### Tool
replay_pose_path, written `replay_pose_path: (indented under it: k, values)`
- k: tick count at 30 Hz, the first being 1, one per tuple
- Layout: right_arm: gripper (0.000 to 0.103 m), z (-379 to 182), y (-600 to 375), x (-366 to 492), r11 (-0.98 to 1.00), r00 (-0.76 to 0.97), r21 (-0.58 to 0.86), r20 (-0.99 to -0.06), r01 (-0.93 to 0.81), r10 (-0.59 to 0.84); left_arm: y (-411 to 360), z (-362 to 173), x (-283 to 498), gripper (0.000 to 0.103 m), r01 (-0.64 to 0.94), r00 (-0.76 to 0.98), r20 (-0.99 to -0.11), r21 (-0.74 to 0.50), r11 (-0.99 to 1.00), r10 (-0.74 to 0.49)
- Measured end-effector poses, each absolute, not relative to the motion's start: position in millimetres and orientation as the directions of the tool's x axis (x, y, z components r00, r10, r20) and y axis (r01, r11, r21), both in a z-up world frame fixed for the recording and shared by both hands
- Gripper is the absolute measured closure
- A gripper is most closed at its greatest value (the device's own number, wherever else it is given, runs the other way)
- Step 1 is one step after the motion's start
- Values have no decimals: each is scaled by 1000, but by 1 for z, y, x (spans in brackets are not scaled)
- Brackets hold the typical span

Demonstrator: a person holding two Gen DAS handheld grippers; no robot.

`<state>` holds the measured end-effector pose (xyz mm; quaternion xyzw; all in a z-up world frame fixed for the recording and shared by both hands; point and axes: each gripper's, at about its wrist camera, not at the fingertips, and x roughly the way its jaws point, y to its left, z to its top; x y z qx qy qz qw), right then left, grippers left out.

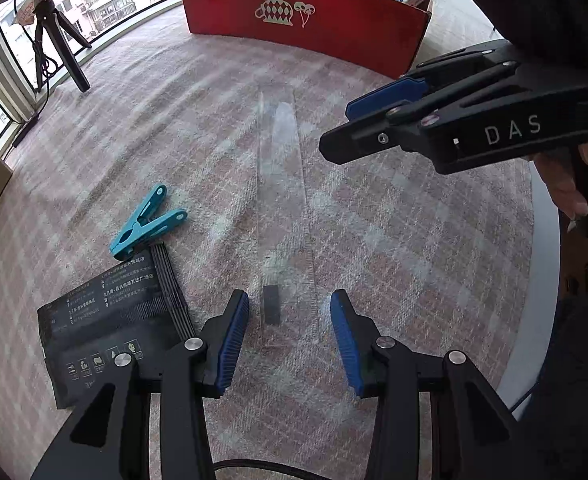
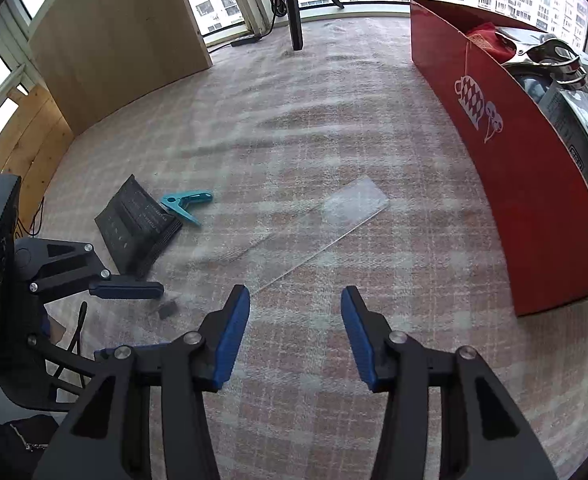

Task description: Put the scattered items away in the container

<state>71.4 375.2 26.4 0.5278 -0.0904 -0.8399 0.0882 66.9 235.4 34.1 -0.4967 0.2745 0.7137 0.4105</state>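
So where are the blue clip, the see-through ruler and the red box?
blue clip (image 1: 143, 224), left wrist view, on its hinge.
see-through ruler (image 1: 283, 184), left wrist view, mid-length of the strip.
red box (image 2: 534, 184), right wrist view, on its outer wall.

The letters "DAS" stand in white on the black body of the right gripper (image 1: 336, 130), seen from the left wrist view. The black packet (image 1: 105, 320) carries rows of small white Chinese print and icons, too small to read. The red box (image 1: 306, 20) bears a white emblem, no words. The clear ruler (image 1: 289, 216) shows fine scale marks; no numbers are legible.
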Motion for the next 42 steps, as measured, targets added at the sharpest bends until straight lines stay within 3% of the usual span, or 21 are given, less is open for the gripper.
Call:
replay_pose_path:
  k: [7,11,16,17,18,20,22,29,31,32,33,35,38,41,42]
  values:
    - [61,16,373,64,-965,-411,258,-876,45,-253,240,38,76,58,-869,-194,-922,3,-495,335]
    - [61,13,376,64,-959,-409,282,-872,31,-270,238,40,85,74,-873,-190,-913,-10,-487,360]
    - [61,14,377,63,-955,-405,296,-870,25,-281,233,44,78,76,-855,-150,-913,-73,-513,379]
    - [61,14,377,63,-953,-404,301,-870,24,-284,230,47,75,92,-846,-148,-909,-87,-526,389]
    - [61,14,377,63,-951,-402,307,-869,22,-290,227,51,71,97,-836,-139,-903,-113,-537,406]
    - [61,15,378,64,-947,-402,321,-865,15,-299,218,53,63,99,-816,-103,-895,-174,-552,434]
    - [61,15,377,63,-946,-403,325,-864,12,-302,216,51,62,103,-815,-116,-903,-150,-559,413]
    - [61,14,372,60,-942,-395,335,-864,9,-311,223,51,84,102,-838,-128,-912,-111,-534,391]
    - [61,15,370,59,-941,-395,338,-863,11,-315,223,53,86,82,-830,-144,-919,-91,-551,368]
    - [61,15,368,58,-942,-393,336,-865,12,-313,223,54,87,54,-828,-149,-922,-81,-555,357]
    - [61,14,366,57,-944,-386,330,-869,13,-309,224,54,90,45,-833,-156,-923,-68,-549,351]
    - [61,12,363,57,-943,-384,334,-868,15,-314,232,50,99,52,-860,-177,-926,-20,-510,335]
    - [62,10,364,55,-924,-385,381,-853,1,-352,232,52,106,73,-873,-187,-915,-12,-488,358]
    - [62,9,368,55,-910,-393,415,-840,-22,-374,229,54,105,74,-871,-179,-909,-32,-490,378]
    - [62,9,371,56,-908,-399,416,-839,-35,-369,226,56,104,81,-868,-175,-906,-42,-494,386]
